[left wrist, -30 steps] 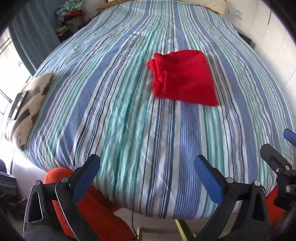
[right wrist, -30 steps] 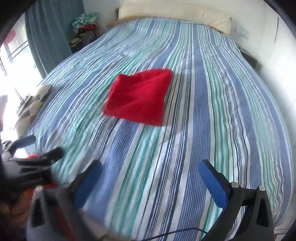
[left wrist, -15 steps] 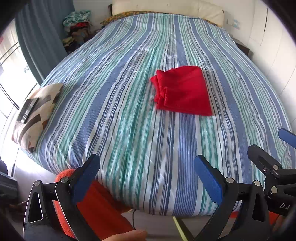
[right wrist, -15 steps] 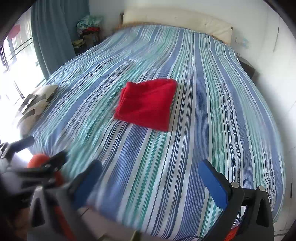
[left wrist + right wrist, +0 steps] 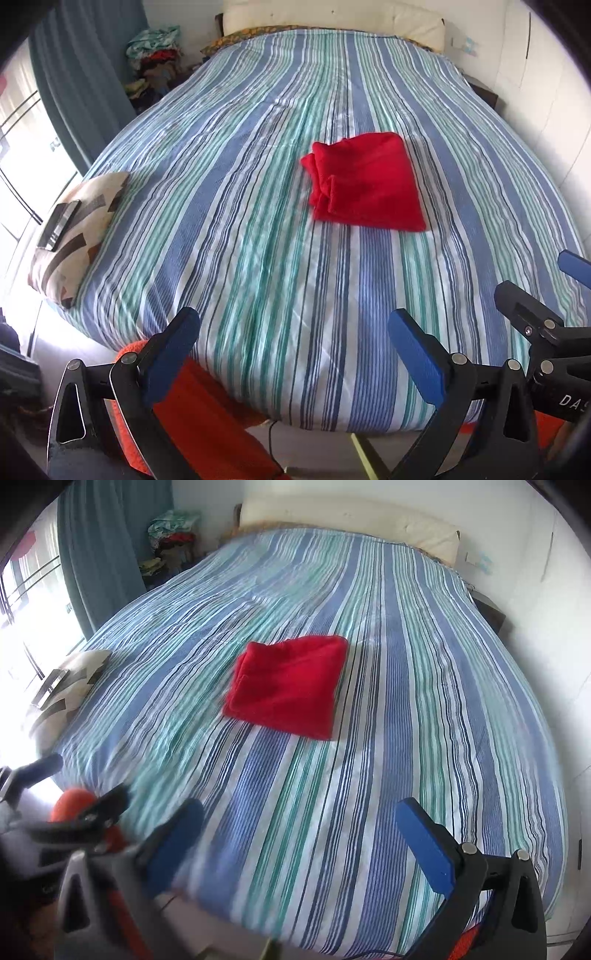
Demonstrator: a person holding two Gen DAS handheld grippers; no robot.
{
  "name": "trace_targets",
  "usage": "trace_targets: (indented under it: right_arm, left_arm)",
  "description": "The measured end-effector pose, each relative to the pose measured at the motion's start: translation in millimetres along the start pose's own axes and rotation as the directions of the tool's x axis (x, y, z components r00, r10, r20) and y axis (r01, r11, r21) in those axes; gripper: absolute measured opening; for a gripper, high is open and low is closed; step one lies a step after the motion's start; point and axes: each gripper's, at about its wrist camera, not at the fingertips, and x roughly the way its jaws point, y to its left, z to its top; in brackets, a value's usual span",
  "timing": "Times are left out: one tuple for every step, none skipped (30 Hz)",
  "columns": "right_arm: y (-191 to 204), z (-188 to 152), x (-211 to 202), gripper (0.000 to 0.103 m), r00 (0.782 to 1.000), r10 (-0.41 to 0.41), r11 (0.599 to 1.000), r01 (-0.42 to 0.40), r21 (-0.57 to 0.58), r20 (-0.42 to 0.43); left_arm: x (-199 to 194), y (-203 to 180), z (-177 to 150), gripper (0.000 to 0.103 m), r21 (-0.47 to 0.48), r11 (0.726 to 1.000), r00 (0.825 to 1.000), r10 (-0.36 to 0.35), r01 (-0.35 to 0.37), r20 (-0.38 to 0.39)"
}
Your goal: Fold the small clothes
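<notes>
Both sets of fingers are sitting wide apart right now with nothing between them: my left gripper (image 5: 293,354) is hanging over the foot of the bed, and my right gripper (image 5: 299,840) is doing the same just beside it. The red cloth (image 5: 365,182) is lying well ahead of both, roughly mid-bed, already in a squarish folded bundle with loose layered edges bunching on its left side. I'm guessing it's soft, light and a bit fuzzy, so it'll flop and slide apart if I grab only one layer; pinching a corner through all the layers looks safest. It's resting on a striped bedspread (image 5: 240,221), which is probably squishy underneath. There's a patterned pillow (image 5: 75,236) at the left edge, a teal curtain (image 5: 103,554) by the window, and a clothes pile (image 5: 155,55) in the far corner.
</notes>
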Motion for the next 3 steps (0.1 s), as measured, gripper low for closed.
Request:
trace_targets:
  right_arm:
    - [-0.2,0.1,-0.1,0.103,1.0,0.0,1.0,0.0,0.0,0.002]
    - [-0.7,0.3,-0.2,0.103,1.0,-0.001,1.0,0.001,0.001,0.005]
    - [-1.1,0.6,-0.6,0.103,1.0,-0.003,1.0,0.003,0.003,0.008]
  left_arm:
    - [-0.8,-1.4,-0.1,0.102,0.007,1.0,1.0,0.007,-0.007,0.008]
    - [-1.4,-2.2,0.0,0.102,0.012,1.0,1.0,0.013,-0.014,0.012]
    - [-1.8,-2.8,0.4,0.102,0.015,1.0,1.0,0.018,-0.018,0.013]
